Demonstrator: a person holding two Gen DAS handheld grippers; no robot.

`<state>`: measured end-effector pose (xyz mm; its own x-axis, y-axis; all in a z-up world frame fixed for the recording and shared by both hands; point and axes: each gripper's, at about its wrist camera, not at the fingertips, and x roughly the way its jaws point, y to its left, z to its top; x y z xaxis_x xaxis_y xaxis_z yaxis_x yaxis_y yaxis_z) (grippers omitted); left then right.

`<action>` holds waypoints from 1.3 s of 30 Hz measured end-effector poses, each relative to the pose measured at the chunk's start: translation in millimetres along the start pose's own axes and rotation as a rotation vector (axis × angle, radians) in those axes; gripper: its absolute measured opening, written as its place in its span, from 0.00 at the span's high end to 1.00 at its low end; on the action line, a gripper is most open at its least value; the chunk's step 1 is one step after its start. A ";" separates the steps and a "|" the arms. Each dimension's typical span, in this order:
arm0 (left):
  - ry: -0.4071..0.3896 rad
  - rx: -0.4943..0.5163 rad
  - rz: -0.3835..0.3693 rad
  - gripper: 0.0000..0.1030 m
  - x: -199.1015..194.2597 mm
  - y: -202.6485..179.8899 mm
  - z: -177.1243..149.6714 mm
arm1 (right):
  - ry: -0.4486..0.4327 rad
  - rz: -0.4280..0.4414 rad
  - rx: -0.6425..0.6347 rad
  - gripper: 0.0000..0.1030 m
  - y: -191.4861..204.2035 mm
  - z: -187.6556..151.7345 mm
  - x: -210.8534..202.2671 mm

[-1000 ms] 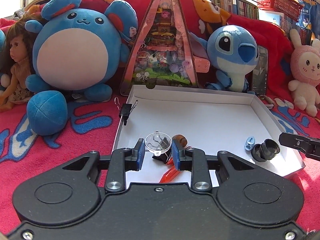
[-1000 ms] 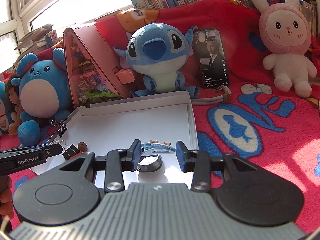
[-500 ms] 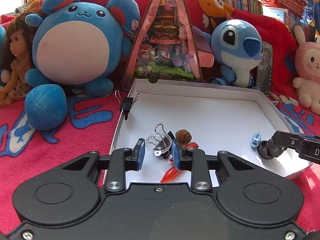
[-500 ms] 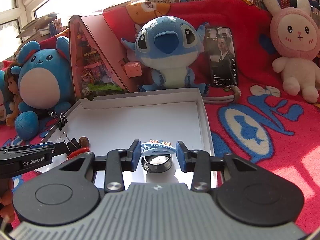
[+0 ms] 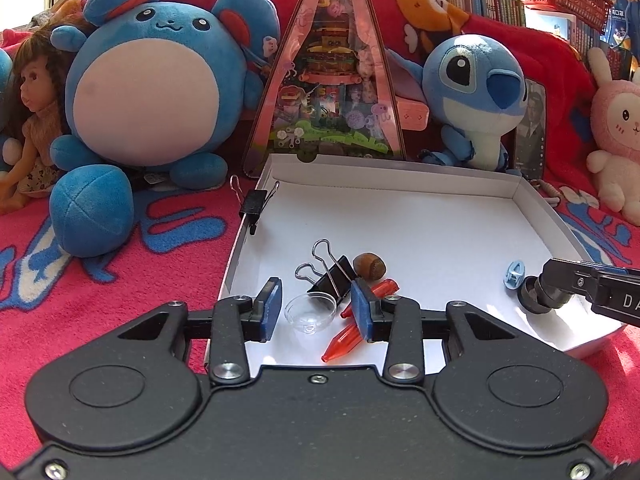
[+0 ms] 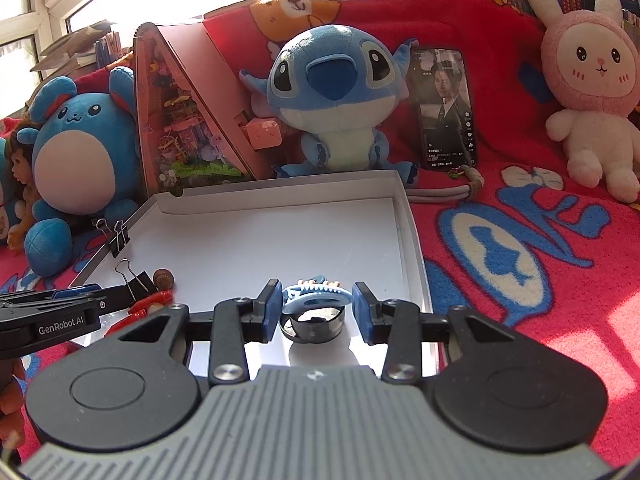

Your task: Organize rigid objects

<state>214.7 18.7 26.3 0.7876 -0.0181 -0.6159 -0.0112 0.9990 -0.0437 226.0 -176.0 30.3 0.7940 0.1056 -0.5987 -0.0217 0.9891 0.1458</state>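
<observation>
Both tongs are spreading: left tongs (image 5: 316, 312) release the clear cup (image 5: 310, 312) at the white tray's (image 5: 400, 220) seven o'clock; right tongs (image 6: 316, 308) free the black ring (image 6: 314, 322). Lift straight up, avoiding nudges.

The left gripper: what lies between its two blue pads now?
In the left wrist view, a small clear cup lies on the white tray between the opening pads of the left gripper, touching neither.
</observation>
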 end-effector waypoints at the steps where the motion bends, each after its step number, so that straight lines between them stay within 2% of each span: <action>1: -0.003 0.004 0.002 0.62 -0.9 -0.4 -0.2 | -0.003 0.000 -0.002 0.45 0.1 0.0 -0.5; 5: -0.017 0.010 -0.011 0.53 -8.9 -2.0 -2.0 | -0.014 0.003 -0.007 0.38 1.2 -1.6 -4.9; 7: -0.030 0.018 -0.015 0.43 -14.6 -3.1 -3.3 | -0.025 -0.001 -0.017 0.30 3.1 -3.5 -8.7; 9: -0.037 0.015 -0.007 0.37 -23.6 -3.2 -6.1 | -0.036 -0.014 -0.020 0.24 4.6 -6.2 -14.1; 11: -0.057 0.015 -0.018 0.33 -36.0 -1.4 -11.3 | -0.066 -0.043 -0.018 0.18 6.2 -12.1 -25.4; 13: -0.086 0.019 -0.037 0.25 -52.3 1.3 -19.0 | -0.111 -0.063 -0.034 0.13 8.5 -21.6 -41.3; 18: -0.127 0.033 -0.057 0.21 -86.0 3.8 -43.8 | -0.146 -0.113 -0.052 0.00 11.9 -48.5 -72.0; 22: -0.080 0.018 -0.065 0.20 -88.0 6.9 -62.2 | -0.094 -0.134 -0.042 0.00 10.1 -67.4 -73.9; 27: -0.010 0.025 -0.023 0.20 -70.2 6.5 -79.2 | -0.010 -0.166 -0.089 0.00 12.2 -84.1 -58.3; 30: -0.018 0.040 -0.006 0.18 -66.2 4.6 -88.2 | 0.047 -0.175 -0.105 0.00 14.3 -86.7 -48.7; 33: -0.023 0.047 0.007 0.16 -66.0 2.5 -89.2 | 0.053 -0.172 -0.105 0.00 14.6 -87.5 -48.0; 39: 0.000 0.031 0.013 0.03 -62.0 4.7 -89.1 | 0.056 -0.160 -0.090 0.00 10.7 -86.8 -47.7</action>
<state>110.9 20.9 -5.8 0.7876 -0.0048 -0.6162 -0.0027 0.9999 -0.0112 135.2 -161.5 -7.9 0.7565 -0.0508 -0.6521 0.0457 0.9986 -0.0248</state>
